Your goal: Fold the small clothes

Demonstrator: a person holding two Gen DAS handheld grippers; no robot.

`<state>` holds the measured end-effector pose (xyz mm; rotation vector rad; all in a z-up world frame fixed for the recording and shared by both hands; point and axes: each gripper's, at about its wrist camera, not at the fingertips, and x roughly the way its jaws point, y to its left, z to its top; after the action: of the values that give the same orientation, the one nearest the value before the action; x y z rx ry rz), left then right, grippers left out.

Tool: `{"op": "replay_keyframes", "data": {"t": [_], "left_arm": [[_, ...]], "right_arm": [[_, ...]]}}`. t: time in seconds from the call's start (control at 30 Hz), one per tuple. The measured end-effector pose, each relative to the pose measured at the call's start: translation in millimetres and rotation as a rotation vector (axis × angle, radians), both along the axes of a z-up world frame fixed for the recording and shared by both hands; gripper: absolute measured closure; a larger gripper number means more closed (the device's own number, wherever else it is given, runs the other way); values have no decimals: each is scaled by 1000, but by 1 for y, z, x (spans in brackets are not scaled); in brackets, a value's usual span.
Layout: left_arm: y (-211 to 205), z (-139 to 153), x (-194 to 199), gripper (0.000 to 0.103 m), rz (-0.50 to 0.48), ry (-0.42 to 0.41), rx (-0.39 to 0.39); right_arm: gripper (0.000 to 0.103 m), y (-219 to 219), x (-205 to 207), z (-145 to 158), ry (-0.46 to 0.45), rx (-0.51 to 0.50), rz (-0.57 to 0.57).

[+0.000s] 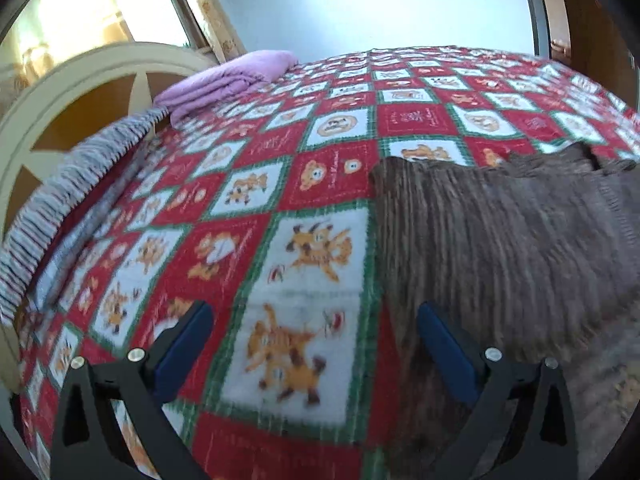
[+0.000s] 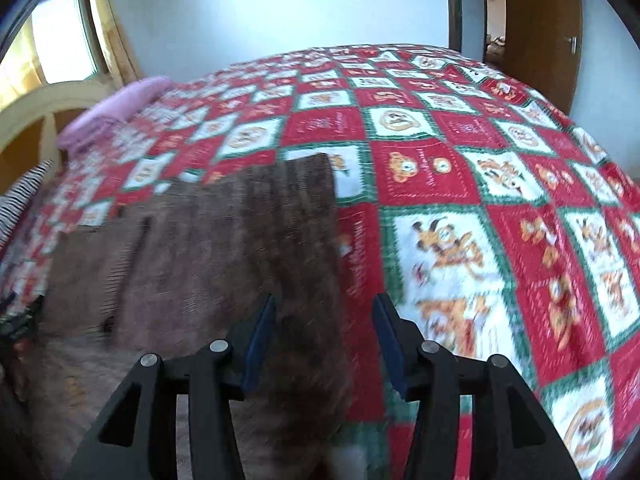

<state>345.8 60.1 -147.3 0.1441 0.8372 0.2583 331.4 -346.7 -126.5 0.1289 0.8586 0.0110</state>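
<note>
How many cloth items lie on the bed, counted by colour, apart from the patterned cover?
Brown: 1, the brown knitted garment
Purple: 1, the folded purple blanket
Black-and-white striped: 1, the striped cloth at the bed's edge
Total: 3

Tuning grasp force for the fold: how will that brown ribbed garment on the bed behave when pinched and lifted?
The brown ribbed garment lies flat and follows the checked bedspread, so it is likely floppy and will drape from a pinch. The ribbed knit looks textured, so probably not slippery. It looks fairly thick, so perhaps a bit heavy for small clothing. Pushing would likely bunch it.
</note>
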Motion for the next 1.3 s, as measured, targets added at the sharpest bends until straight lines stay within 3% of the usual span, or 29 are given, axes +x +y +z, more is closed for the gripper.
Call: {"op": "replay_keyframes", "data": {"t": [0.47,1.3], "left_arm": [[-25,36,-79,0,-118,-87,-68],[-36,39,-151,0,-161,-56,-97]], "right_arm": [[48,42,-69,14,-16,-45,119],[47,50,-146,3,53,-28,172]]}}
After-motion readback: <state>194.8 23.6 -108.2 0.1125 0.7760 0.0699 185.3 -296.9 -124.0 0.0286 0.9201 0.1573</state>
